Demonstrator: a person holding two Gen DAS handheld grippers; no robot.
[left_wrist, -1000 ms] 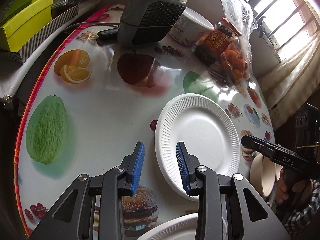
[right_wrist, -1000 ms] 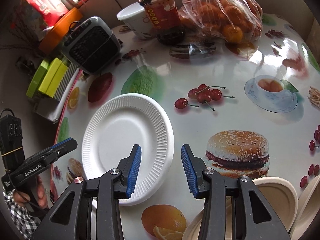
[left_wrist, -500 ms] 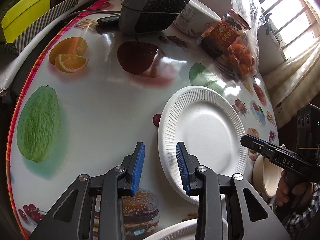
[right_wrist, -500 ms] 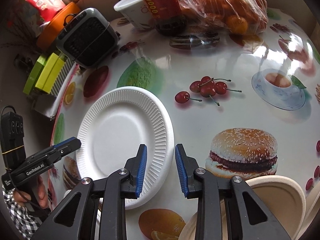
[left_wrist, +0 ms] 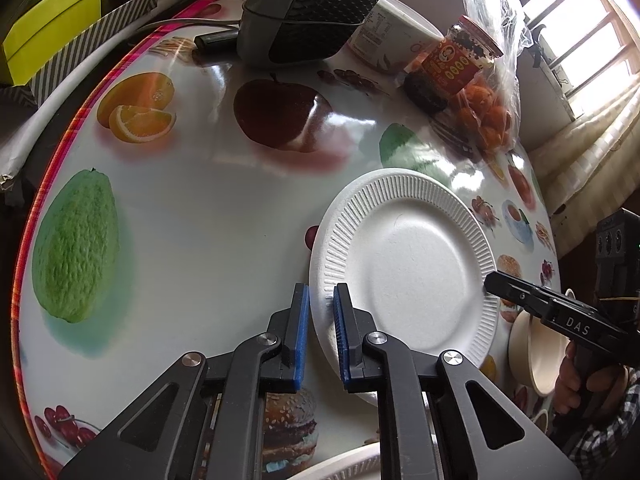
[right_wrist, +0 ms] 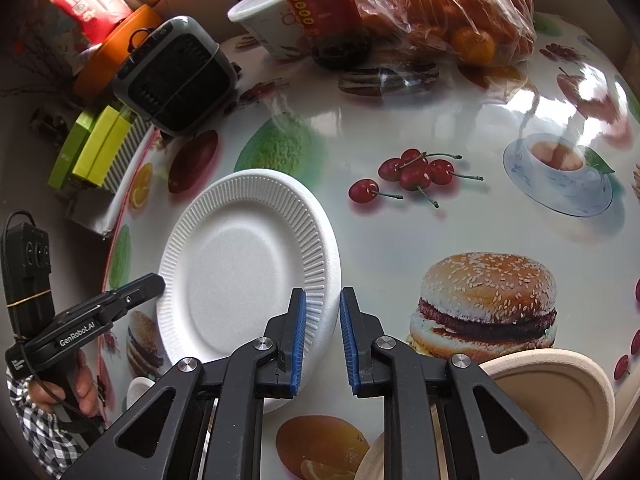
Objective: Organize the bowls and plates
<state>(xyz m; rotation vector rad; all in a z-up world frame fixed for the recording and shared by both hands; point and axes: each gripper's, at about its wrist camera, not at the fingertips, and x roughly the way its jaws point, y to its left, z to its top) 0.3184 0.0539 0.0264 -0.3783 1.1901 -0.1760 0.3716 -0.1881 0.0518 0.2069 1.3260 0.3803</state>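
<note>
A glossy round table [left_wrist: 224,208] printed with fruit, cherries and a burger fills both views. At its far side stand a dark grey fan heater [left_wrist: 316,4], a red-labelled jar [right_wrist: 320,4] and a clear bag of oranges [right_wrist: 452,16], with a sunlit barred window [left_wrist: 576,32] beyond.

A second ago both grippers hung with their blue pads spread beside the plate; since then each has closed onto its rim.

The white ribbed paper plate [left_wrist: 404,268] lies flat near the table's near edge. The left gripper [left_wrist: 320,332] pinches its left rim with narrow jaws, and the right gripper [right_wrist: 323,332] clamps the opposite rim likewise. Beige bowls [right_wrist: 556,396] sit just right of the plate.
</note>
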